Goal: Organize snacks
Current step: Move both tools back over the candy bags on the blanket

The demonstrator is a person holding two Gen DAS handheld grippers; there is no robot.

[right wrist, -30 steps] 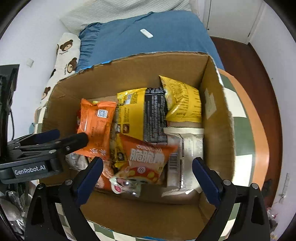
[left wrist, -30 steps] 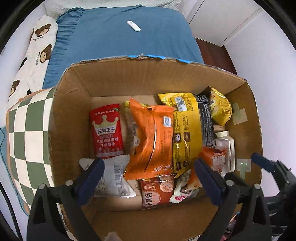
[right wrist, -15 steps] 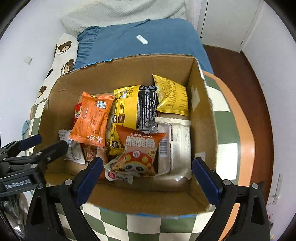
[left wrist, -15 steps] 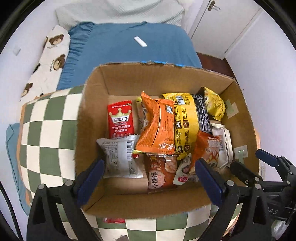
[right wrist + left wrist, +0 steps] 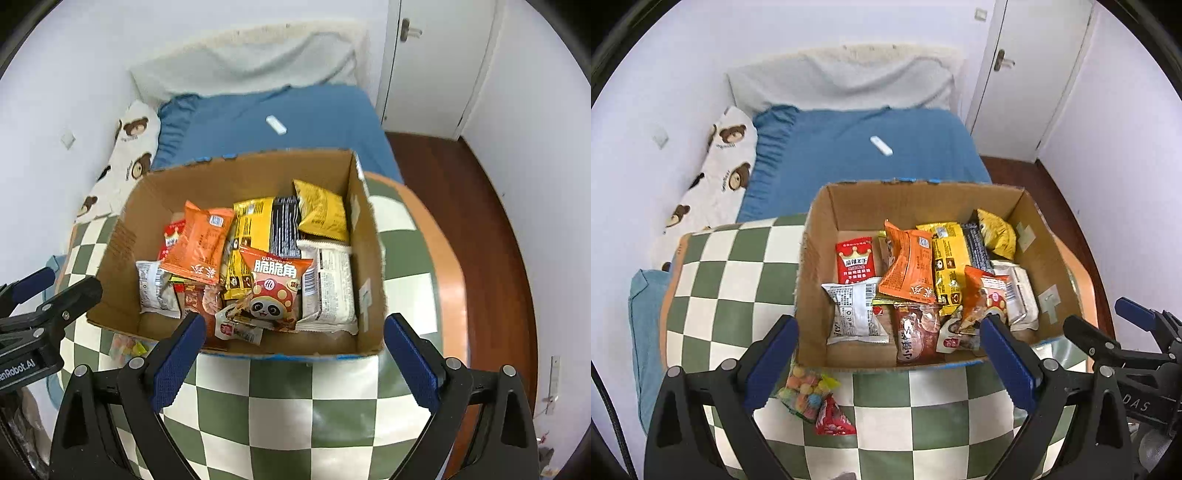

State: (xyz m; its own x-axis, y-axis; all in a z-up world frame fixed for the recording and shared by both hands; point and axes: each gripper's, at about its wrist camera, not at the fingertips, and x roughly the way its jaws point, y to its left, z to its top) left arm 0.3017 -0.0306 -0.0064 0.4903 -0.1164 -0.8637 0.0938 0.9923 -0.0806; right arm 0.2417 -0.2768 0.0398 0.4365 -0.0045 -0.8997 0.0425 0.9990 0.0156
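An open cardboard box (image 5: 820,221) (image 5: 369,236) stands on a green-and-white checked table (image 5: 738,266) (image 5: 295,398). It holds several snack packets, among them an orange one (image 5: 908,266) (image 5: 199,247), a red one (image 5: 855,260), a yellow-and-black one (image 5: 947,266) (image 5: 255,236) and a panda-print one (image 5: 275,288). A clear bag of coloured candy (image 5: 805,391) and a small red packet (image 5: 833,417) lie on the table in front of the box. My left gripper (image 5: 886,332) is open and empty, above the box's near edge. My right gripper (image 5: 293,330) is open and empty too.
A bed with a blue sheet (image 5: 868,158) (image 5: 295,118), a bear-print pillow (image 5: 716,177) and a white remote (image 5: 881,145) lies behind the table. A white door (image 5: 1027,74) and a dark wood floor (image 5: 472,206) are to the right. Walls close in on both sides.
Both grippers have pulled up and back from inside the box, so the whole box, the table and the bed now show. The candy bag and red packet have come into view.
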